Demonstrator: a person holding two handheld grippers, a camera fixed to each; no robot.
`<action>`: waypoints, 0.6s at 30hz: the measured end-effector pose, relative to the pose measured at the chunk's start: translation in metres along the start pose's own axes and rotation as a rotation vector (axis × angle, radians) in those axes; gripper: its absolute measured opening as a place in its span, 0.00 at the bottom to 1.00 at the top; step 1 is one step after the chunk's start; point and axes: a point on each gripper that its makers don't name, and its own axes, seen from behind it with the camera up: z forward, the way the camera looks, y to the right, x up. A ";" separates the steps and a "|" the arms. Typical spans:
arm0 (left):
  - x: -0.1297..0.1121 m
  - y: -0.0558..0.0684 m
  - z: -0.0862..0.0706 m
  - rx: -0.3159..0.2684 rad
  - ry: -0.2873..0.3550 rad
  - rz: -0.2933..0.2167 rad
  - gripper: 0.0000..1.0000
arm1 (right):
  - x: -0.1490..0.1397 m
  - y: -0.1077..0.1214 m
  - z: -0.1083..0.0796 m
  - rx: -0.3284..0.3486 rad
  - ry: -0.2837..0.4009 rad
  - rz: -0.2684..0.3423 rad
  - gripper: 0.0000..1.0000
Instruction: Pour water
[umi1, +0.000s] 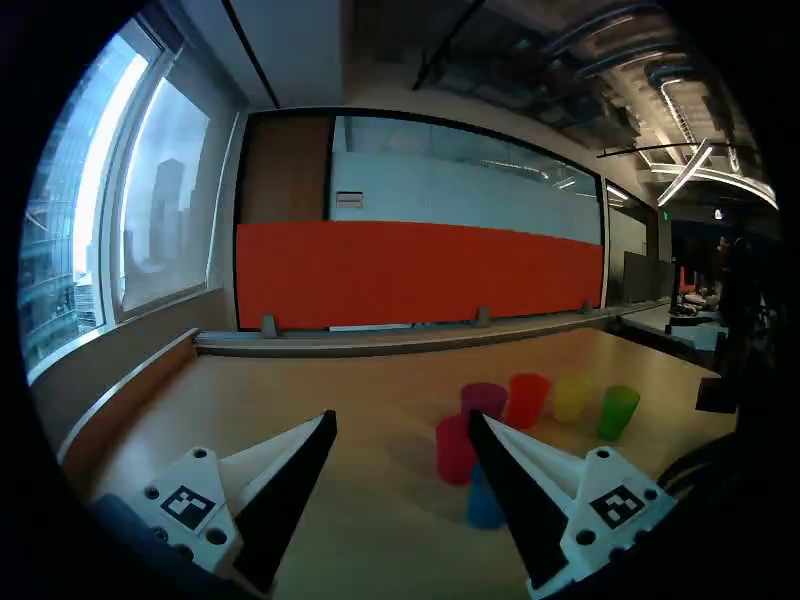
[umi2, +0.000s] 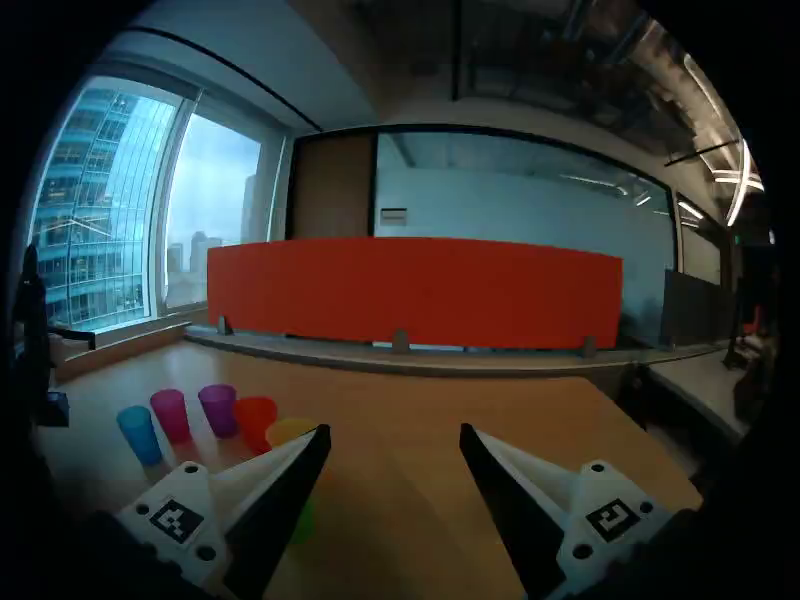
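Observation:
Several coloured plastic cups stand on the wooden table (umi1: 330, 400). In the left gripper view a pink cup (umi1: 454, 450) and a blue cup (umi1: 482, 503) are nearest. Behind them stand purple (umi1: 484, 397), orange (umi1: 527, 398), yellow (umi1: 572, 396) and green (umi1: 617, 410) cups. My left gripper (umi1: 400, 425) is open and empty, and its right finger hides part of the blue cup. In the right gripper view the blue (umi2: 138, 433), pink (umi2: 171, 414), purple (umi2: 218, 408) and orange (umi2: 256, 420) cups stand at the left. My right gripper (umi2: 394, 435) is open with nothing between its fingers.
An orange divider panel (umi2: 415, 290) runs along the table's far edge. Large windows (umi1: 160, 215) line the left wall. A dark shape (umi1: 722, 390) sits at the table's right edge in the left gripper view. Bare tabletop (umi2: 480, 400) stretches ahead of the right gripper.

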 end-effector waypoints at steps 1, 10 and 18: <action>0.002 0.000 0.000 0.003 0.006 -0.002 0.97 | 0.001 0.001 0.000 -0.008 0.009 0.002 1.00; 0.012 -0.006 0.004 0.057 0.056 -0.012 0.97 | 0.019 0.012 -0.005 -0.100 0.104 0.000 1.00; 0.018 -0.014 0.008 0.100 0.084 -0.023 0.97 | 0.030 0.019 -0.014 -0.157 0.160 0.013 1.00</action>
